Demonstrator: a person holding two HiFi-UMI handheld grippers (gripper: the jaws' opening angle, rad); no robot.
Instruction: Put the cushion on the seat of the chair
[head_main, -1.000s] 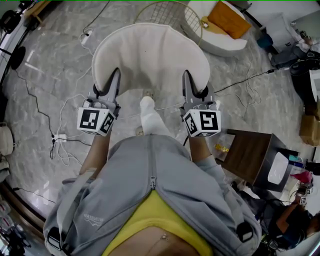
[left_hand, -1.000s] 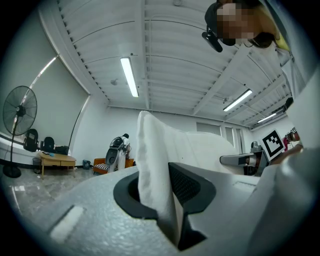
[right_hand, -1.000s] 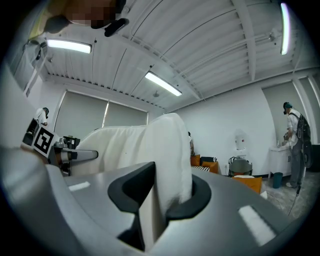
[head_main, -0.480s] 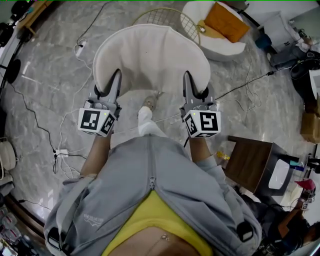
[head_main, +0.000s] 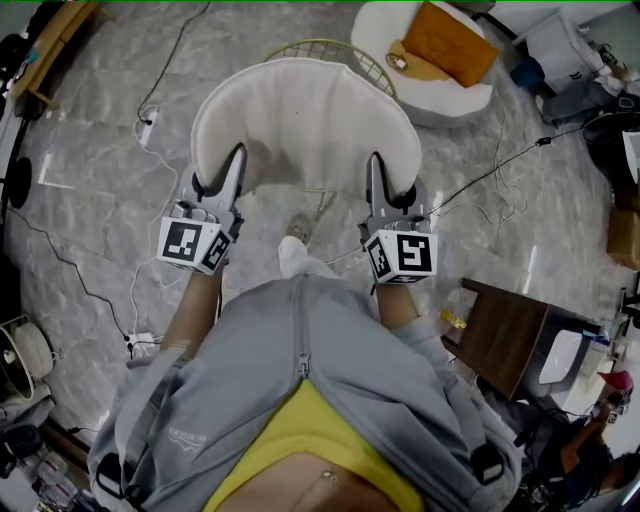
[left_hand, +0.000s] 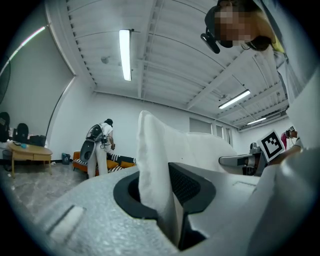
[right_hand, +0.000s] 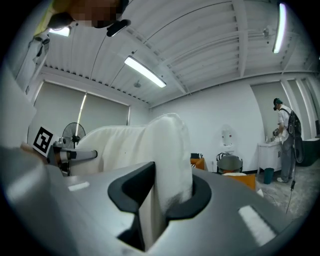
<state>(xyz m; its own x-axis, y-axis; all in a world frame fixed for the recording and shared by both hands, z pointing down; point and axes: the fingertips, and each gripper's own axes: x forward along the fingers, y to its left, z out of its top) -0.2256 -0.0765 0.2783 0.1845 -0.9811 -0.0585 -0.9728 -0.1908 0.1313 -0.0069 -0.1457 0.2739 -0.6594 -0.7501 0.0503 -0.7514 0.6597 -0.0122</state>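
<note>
Jacket: grey and zipped, worn by the person, on the near side of the cushion.
Marker cubes: one on each gripper, left cube and right cube, just short of the cushion's near edge.
Left gripper: its jaws are nearly together and pinch the cushion's left near edge, with white fabric standing up between the black pads.
Right gripper: likewise narrow, clamped on the cushion's right near edge, with the padding bulging up out of the jaws.
Cushion: white, rounded and thick, held up off the floor between the two grippers and lying roughly flat.
Shoe: on the marble floor, below the cushion's near edge.
Side table: dark wood, right of the cushion and towards the person.
Cables: they trail across the floor, left of the cushion.
Wire chair: gold frame, showing just past the cushion's far edge and mostly hidden behind it.
White seat: past the cushion's far right corner, with an orange pillow on it.
Other person: wears a backpack and stands far beyond the cushion by an orange sofa.
</note>
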